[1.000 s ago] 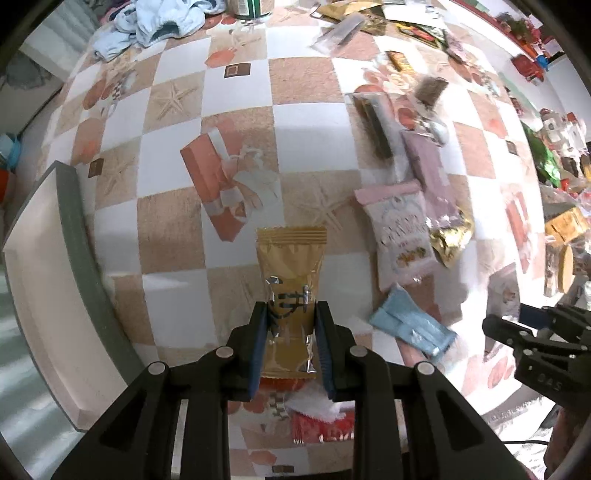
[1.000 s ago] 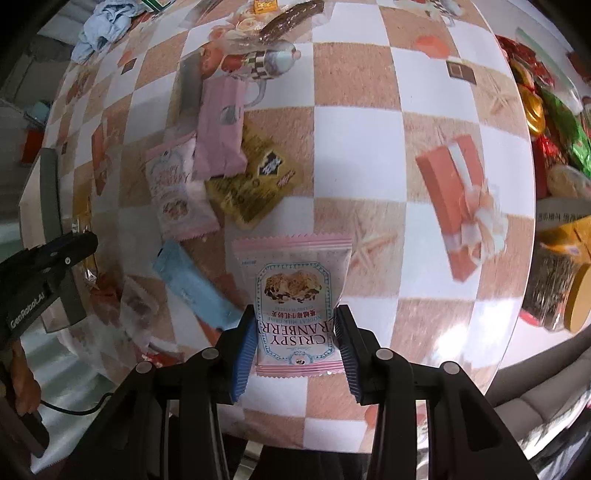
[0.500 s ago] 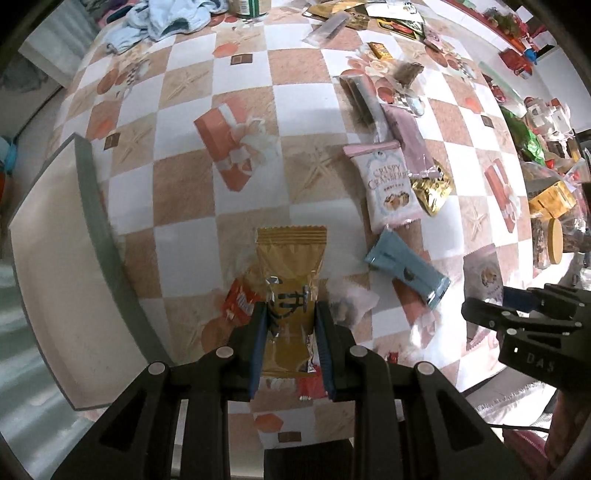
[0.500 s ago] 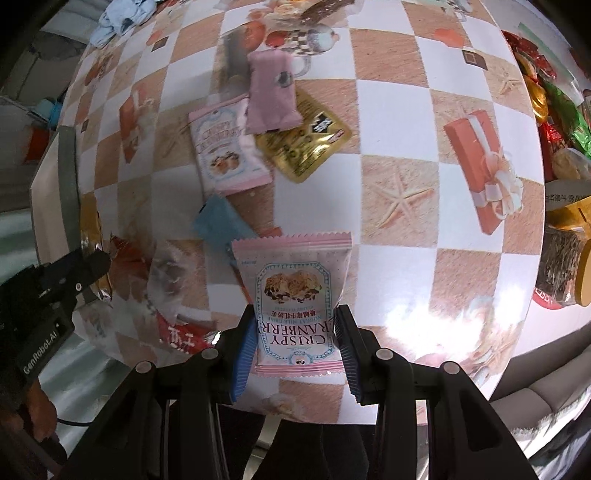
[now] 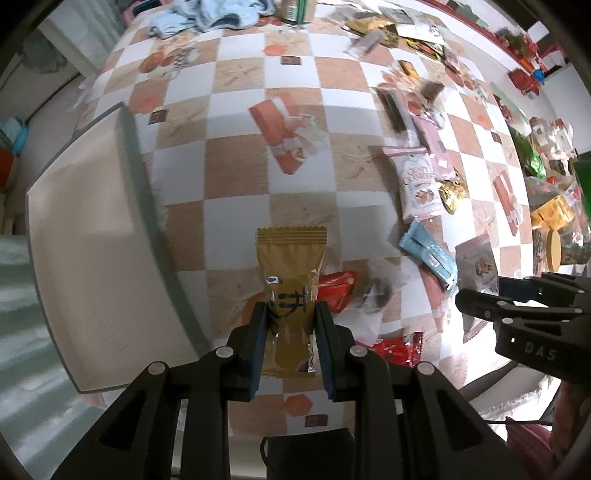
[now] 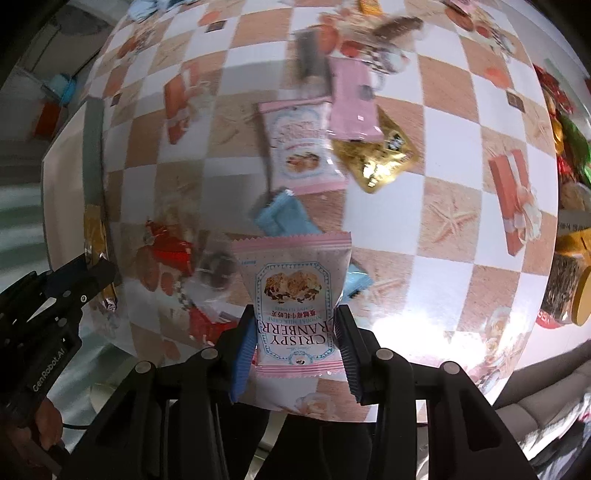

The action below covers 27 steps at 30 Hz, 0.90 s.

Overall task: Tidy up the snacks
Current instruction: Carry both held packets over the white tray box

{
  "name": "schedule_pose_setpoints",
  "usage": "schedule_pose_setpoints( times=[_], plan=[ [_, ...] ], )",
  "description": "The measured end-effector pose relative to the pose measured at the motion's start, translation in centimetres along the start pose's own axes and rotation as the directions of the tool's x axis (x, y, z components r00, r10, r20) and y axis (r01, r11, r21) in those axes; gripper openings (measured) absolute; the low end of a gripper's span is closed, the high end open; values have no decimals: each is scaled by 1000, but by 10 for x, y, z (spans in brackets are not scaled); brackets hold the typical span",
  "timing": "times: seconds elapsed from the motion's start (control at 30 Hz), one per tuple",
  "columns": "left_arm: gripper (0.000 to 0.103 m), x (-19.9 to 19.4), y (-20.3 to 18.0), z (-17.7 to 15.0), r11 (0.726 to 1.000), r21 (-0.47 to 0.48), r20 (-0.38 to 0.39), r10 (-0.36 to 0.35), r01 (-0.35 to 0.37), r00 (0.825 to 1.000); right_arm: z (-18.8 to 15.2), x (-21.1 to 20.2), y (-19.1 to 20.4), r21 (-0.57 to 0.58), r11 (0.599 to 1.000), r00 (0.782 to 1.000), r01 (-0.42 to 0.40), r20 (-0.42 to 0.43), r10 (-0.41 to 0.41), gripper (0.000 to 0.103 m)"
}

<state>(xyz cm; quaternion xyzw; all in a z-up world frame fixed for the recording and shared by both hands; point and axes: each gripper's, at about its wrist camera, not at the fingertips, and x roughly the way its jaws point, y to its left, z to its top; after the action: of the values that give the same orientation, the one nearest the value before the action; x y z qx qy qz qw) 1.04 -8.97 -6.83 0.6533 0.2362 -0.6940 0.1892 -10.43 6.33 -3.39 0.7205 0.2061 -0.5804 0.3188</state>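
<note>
My left gripper [image 5: 290, 321] is shut on a gold snack packet [image 5: 291, 280], held above the checkered tablecloth. In the right wrist view my right gripper [image 6: 295, 332] is shut on a pink cranberry crisp packet [image 6: 293, 291], also lifted off the table. A grey-rimmed white tray [image 5: 92, 236] lies at the table's left edge, left of the gold packet. Loose snacks lie below: a red packet [image 5: 334, 288], a light blue packet [image 5: 428, 254], a second pink cranberry packet [image 6: 301, 147], a gold foil packet [image 6: 376, 155]. The right gripper shows at the right of the left wrist view [image 5: 517, 306].
Jars, boxes and more snack bags [image 5: 546, 214] crowd the table's right side. A blue cloth [image 5: 210, 14] and a can [image 5: 299, 11] sit at the far end. The near table edge [image 6: 406, 402] runs just beyond my fingers, with a grey sofa [image 6: 546, 384] below.
Both grippers have risen and shifted toward the tray side with their packets; the tray now fills more of the left wrist view, and the loose snacks have slid away to the right.
</note>
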Motion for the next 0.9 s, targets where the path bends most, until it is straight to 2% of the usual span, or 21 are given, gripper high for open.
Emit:
schedule_pose_setpoints(
  times=[0.27,0.47,0.7,0.9],
  plan=[
    [28,-9,28,-15,997,-71,19,8,-6,1000,6,3,44,-76,997,1000,25,5,-24,43],
    [28,-18,58,-25,990,-143,38,23,-17,999,11,11,94,-162,986,999,32,10,-31,43],
    [28,-24,98,-39,972,-233,50,47,-34,998,19,15,153,-277,960,999,41,17,-38,43],
    [28,-32,134,-53,946,-320,67,76,-50,995,24,21,201,-357,934,1000,19,9,-17,43]
  ],
)
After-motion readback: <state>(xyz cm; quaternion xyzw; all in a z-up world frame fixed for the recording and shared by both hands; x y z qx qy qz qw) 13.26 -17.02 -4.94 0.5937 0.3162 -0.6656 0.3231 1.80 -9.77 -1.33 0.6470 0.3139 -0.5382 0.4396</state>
